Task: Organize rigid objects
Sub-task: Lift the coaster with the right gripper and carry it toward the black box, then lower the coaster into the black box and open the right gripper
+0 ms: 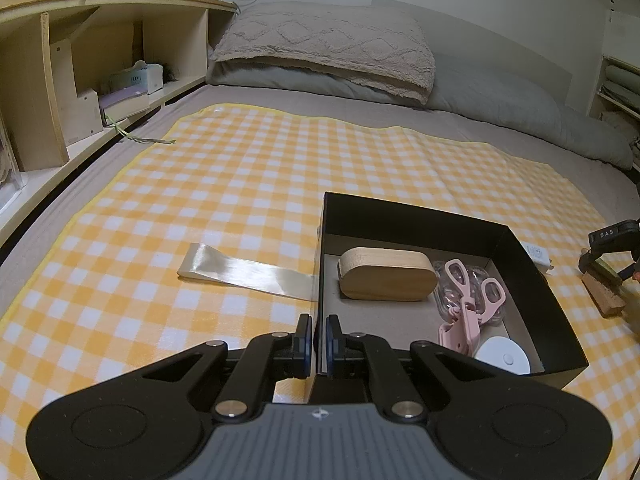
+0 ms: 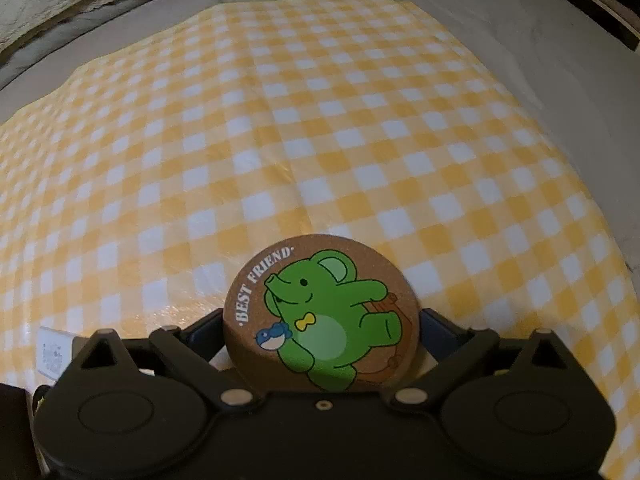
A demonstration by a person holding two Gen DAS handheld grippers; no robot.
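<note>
Landmark: the black box [image 1: 532, 256], open-topped, sitting on a yellow-and-white checked cloth [image 1: 240, 184] spread over a bed.

Left gripper [image 1: 319, 346]: jaws drawn together on the box's near-left wall, one blue pad outside it, the other inside, the thin wall pinched between them.

Inside the box: a wooden oval case [image 1: 386, 280] toward the far-left corner. Beside it to the right, pink scissors [image 1: 474, 304] lying over a clear plastic item. A white round disc [image 1: 504, 356] at the near-right corner, just below the scissors.

Left of the box, a strip of shiny clear film [image 1: 244, 270] lies flat on the cloth, its end reaching the box's left wall.

Right of the box, outside it: the right gripper [image 2: 322, 320] with jaws spread wide. A round cork coaster [image 2: 322, 314] printed with a green elephant and "BEST FRIEND" sits between the pads; whether they press its rim I cannot tell. The left wrist view shows the coaster edge-on and clear of the box. A small white labelled item [image 2: 54, 354] lies between coaster and box.
</note>
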